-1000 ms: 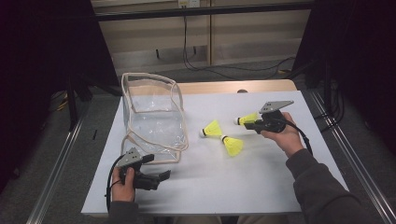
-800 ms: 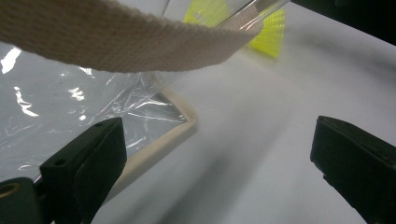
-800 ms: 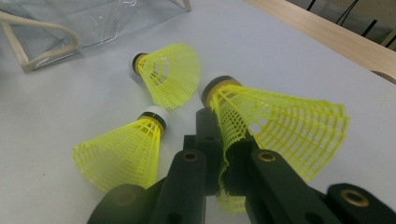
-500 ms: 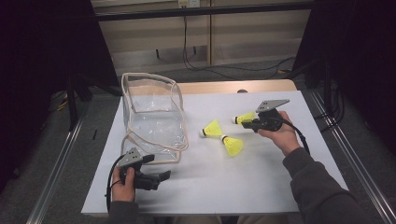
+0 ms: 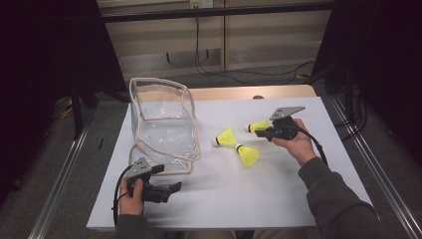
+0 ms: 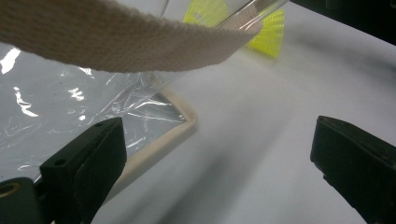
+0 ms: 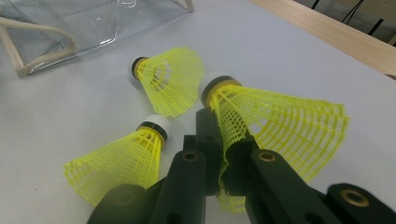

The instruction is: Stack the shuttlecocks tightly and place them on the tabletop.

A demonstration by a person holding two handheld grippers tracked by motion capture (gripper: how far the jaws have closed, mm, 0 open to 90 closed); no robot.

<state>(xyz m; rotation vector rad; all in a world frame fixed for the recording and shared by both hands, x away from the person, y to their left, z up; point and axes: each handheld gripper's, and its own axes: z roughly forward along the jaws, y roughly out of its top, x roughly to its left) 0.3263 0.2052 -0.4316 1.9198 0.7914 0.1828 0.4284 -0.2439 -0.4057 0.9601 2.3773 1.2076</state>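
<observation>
The shuttlecock (image 7: 275, 116) in the right tool (image 5: 267, 130) is pinched by its yellow skirt, cork end pointing away from the hand; the jaws are squeezed nearly together on the mesh, which crumples between them. Compared with a second ago, almost nothing has shifted: the right hand has crept only slightly and the shuttlecock sits at about the same spot, at 3 o'clock from the middle of the white surface (image 5: 278, 199). I judge that the grip is made and the carry has barely begun.

2 more shuttlecocks lie loose just to its 9 o'clock side: one (image 5: 226, 138) with its cork toward the bag, another (image 5: 247, 155) nearer the person. Both are where they were before.

Further toward 9 o'clock stands the clear plastic bag (image 5: 164, 129) with beige edging, mouth up, its strap hanging near the left tool (image 5: 171, 188).

That tool rests at 7 o'clock, jaws wide apart and holding nothing, unmoved. Probably the bag still wants steadying before the drop.
</observation>
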